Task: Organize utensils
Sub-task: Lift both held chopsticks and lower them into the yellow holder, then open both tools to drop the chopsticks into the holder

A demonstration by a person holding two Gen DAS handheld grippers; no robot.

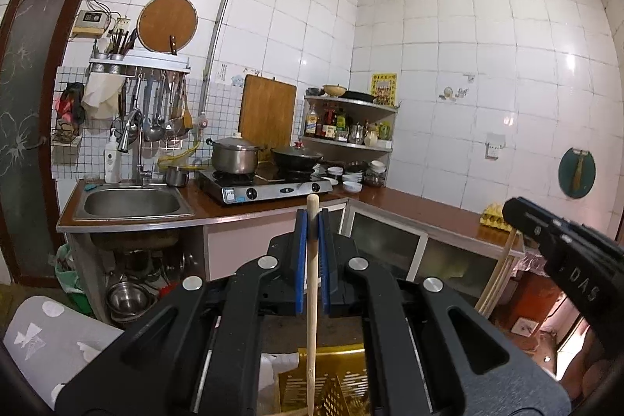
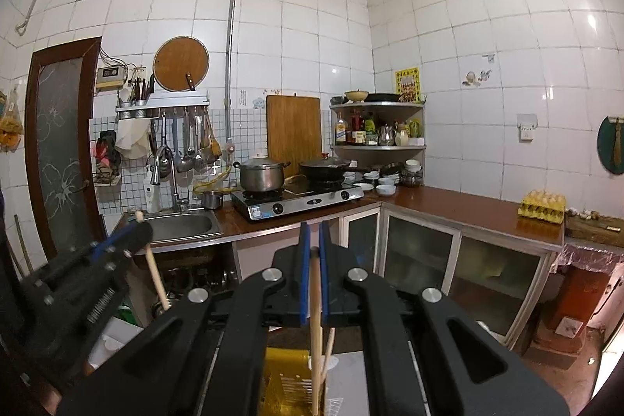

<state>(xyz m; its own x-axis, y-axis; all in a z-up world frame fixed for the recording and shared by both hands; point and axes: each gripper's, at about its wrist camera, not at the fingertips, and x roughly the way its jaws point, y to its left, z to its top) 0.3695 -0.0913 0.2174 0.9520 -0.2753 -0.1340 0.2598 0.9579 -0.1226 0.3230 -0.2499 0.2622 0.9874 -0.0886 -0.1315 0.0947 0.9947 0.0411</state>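
My left gripper (image 1: 312,221) is shut on a pale wooden stick-like utensil (image 1: 311,283) that stands upright, its tip just above the blue pads; the same gripper shows at the left of the right wrist view (image 2: 128,236). My right gripper (image 2: 314,232) is shut on a second wooden utensil handle (image 2: 315,318), also upright; this gripper shows at the right of the left wrist view (image 1: 518,217). Both handles run down toward a yellow slotted basket (image 1: 335,385), also in the right wrist view (image 2: 284,385). Their lower ends are hidden.
Ahead is an L-shaped brown counter (image 2: 448,209) with a sink (image 1: 132,203), a gas stove (image 1: 265,188) carrying a pot and a wok, bowls, an egg tray (image 2: 544,207) and a corner shelf of bottles (image 2: 374,131). Utensils hang on a wall rack (image 1: 156,104).
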